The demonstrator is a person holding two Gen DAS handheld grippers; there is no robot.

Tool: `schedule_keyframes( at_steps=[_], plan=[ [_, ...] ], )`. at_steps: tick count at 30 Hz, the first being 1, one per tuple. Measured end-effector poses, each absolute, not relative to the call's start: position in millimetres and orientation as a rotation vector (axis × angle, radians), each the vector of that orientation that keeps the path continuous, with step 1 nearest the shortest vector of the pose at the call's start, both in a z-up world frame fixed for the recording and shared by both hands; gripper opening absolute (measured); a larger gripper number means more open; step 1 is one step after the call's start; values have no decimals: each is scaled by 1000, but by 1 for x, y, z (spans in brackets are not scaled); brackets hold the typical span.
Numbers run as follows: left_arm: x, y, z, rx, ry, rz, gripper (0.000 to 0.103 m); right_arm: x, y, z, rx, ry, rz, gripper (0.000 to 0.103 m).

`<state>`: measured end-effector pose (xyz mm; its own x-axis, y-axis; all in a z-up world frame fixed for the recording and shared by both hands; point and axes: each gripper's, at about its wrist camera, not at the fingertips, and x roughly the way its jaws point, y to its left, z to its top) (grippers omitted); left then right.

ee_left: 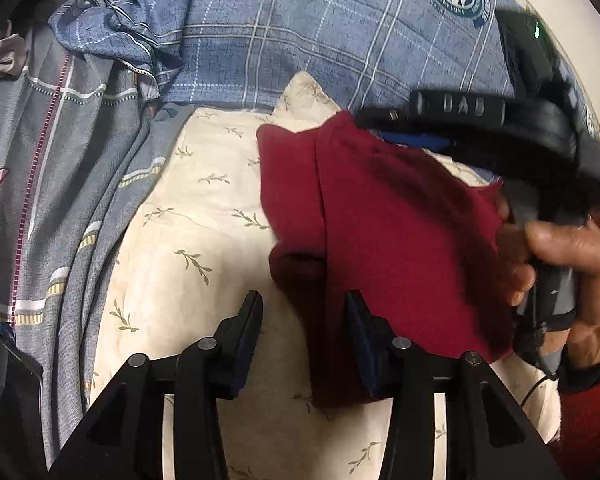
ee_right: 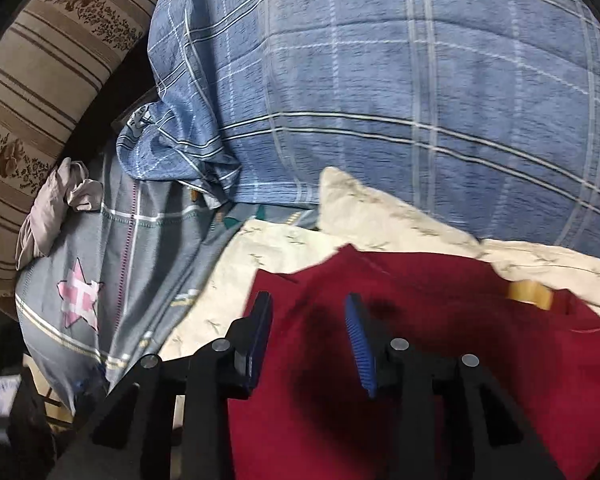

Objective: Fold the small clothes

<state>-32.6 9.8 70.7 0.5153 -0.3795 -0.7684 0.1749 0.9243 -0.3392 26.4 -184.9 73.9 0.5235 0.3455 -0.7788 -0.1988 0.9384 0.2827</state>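
Observation:
A dark red garment point(ee_left: 384, 220) lies rumpled on a cream leaf-print sheet point(ee_left: 188, 232). My left gripper point(ee_left: 304, 304) hovers at its near left edge, jaws apart. A fold of the red cloth runs between the fingers, and the left pad stays clear of it. At the right, a hand point(ee_left: 572, 264) holds the black body of the right tool point(ee_left: 500, 136) over the garment's far side. In the right wrist view, my right gripper point(ee_right: 308, 304) stands open just above the red garment point(ee_right: 440, 320), with nothing pinched.
A blue plaid quilt point(ee_right: 380, 100) bulges behind the sheet. Grey checked bedding with a pink star point(ee_right: 80, 300) lies to the left, with a crumpled pale cloth point(ee_right: 48, 208) and a striped brown cushion point(ee_right: 40, 80) beyond. A small tan object point(ee_right: 528, 294) sits by the garment's right edge.

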Motion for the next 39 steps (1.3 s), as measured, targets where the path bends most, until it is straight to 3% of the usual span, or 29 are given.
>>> schedule_keyframes(
  at_steps=[4,12,15,18,19,21,23,24,29,35,37,39],
  plan=[
    [-30,18,70,-264,962,-317,54,40,-192,59,171,986,282,38],
    [-22,16,64,-281,979,-305,58,63,-181,35,219,1046,260,41],
    [-22,14,66,-275,970,-304,58,58,-183,46,279,1037,304,57],
    [-22,14,64,-269,973,-299,58,63,-162,39,178,1085,280,60],
    [-22,15,62,-272,978,-297,58,65,-155,34,130,1102,270,59],
    [-23,17,63,-285,980,-303,58,64,-143,27,15,1083,231,44],
    [-24,20,67,-291,966,-309,58,62,-144,29,-2,1063,232,17],
    [-24,21,68,-294,961,-307,58,61,-150,34,49,1053,266,9],
    [-21,30,68,-327,949,-296,58,68,-151,56,107,1002,322,6],
    [-18,37,64,-366,956,-267,58,82,-146,18,150,1084,310,7],
    [-18,37,65,-376,954,-272,60,76,-160,25,240,1071,352,16],
    [-18,37,66,-382,944,-277,64,65,-178,42,303,1054,387,37]
  ],
)
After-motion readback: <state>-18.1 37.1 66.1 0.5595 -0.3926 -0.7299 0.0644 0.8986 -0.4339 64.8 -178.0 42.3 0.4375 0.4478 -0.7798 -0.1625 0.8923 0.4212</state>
